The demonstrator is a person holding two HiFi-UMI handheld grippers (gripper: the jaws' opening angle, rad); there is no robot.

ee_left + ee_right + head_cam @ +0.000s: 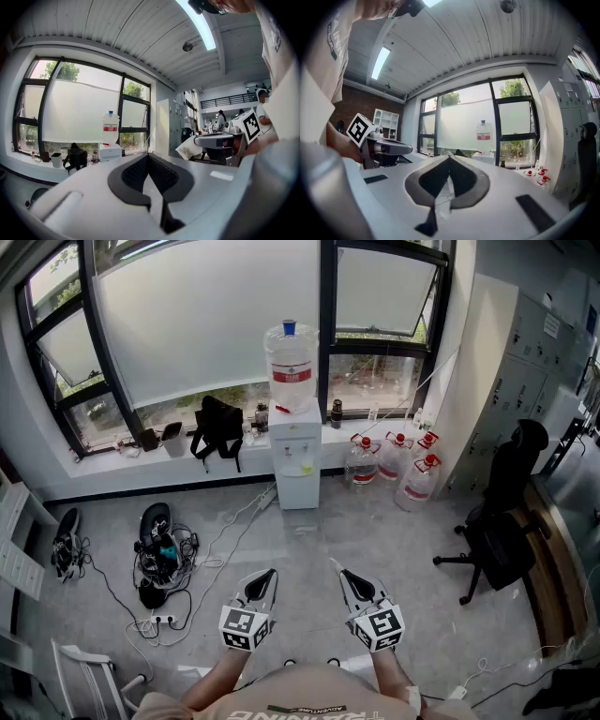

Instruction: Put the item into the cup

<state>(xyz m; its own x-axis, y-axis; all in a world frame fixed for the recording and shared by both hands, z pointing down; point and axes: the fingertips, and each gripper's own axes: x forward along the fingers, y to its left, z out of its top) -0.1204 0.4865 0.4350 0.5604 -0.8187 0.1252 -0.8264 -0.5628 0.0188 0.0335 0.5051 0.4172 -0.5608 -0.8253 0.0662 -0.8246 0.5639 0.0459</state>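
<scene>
2 empty tools: left gripper (264,582) and right gripper (349,579) point to 12 o'clock, fingers together; no item or cup shows, so handling cannot be judged.

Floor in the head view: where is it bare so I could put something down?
The grey floor is bare between the water dispenser and the left claw and right claw, both shut. It is crowded at the cable pile, the water jugs and the office chair.
</scene>
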